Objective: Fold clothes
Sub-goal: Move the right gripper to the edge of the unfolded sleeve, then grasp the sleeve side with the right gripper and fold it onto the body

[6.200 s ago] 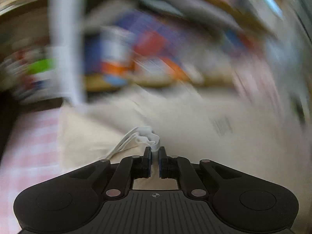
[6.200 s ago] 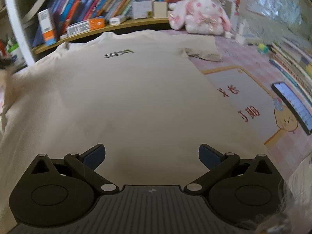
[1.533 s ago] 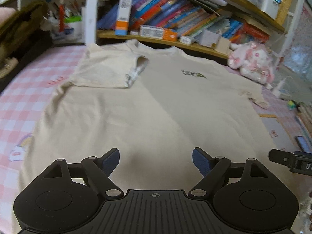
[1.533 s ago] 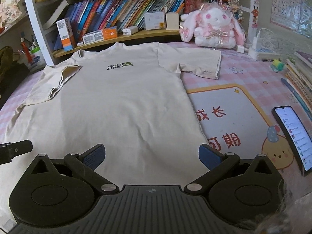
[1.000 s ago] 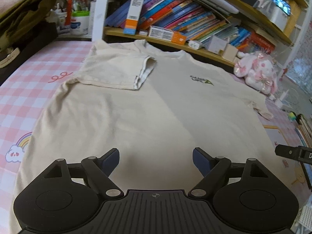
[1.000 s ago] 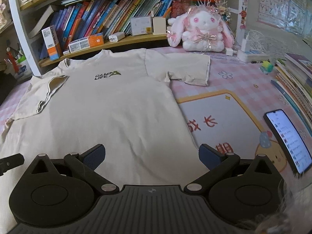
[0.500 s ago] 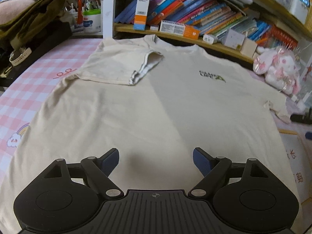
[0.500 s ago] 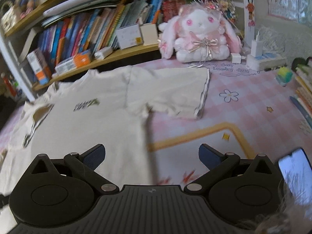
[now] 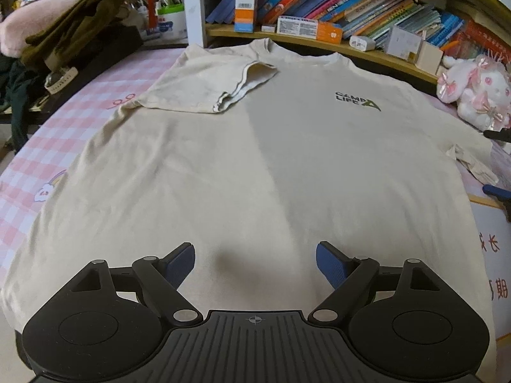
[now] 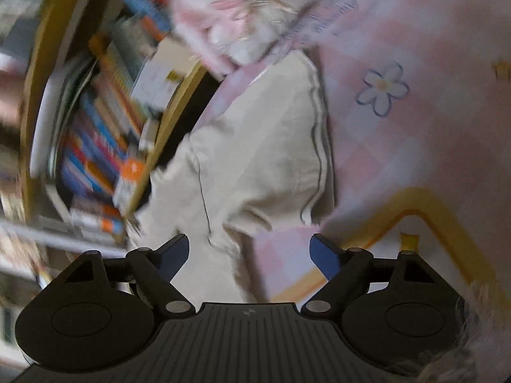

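My left tool (image 9: 255, 263) released, empty, over cream T-shirt (image 9: 255, 159) spread flat on pink checked bench (image 9: 35, 159). My right tool (image 10: 249, 252) closing, nothing gripped yet, jaws straddling right sleeve (image 10: 265, 159) edge.

cream T-shirt (image 9: 271, 166) — flat, logo up | one sleeve folded in

A pink checked cloth (image 9: 80, 118) covers the surface. Along its far edge runs a wooden shelf (image 9: 319, 43) packed with leaning books (image 9: 335, 3) and small boxes (image 9: 308, 28). At the cloth's right end sits a pink-and-white plush rabbit (image 9: 476, 92); at its left end lies a heap of dark olive clothing (image 9: 73, 28).
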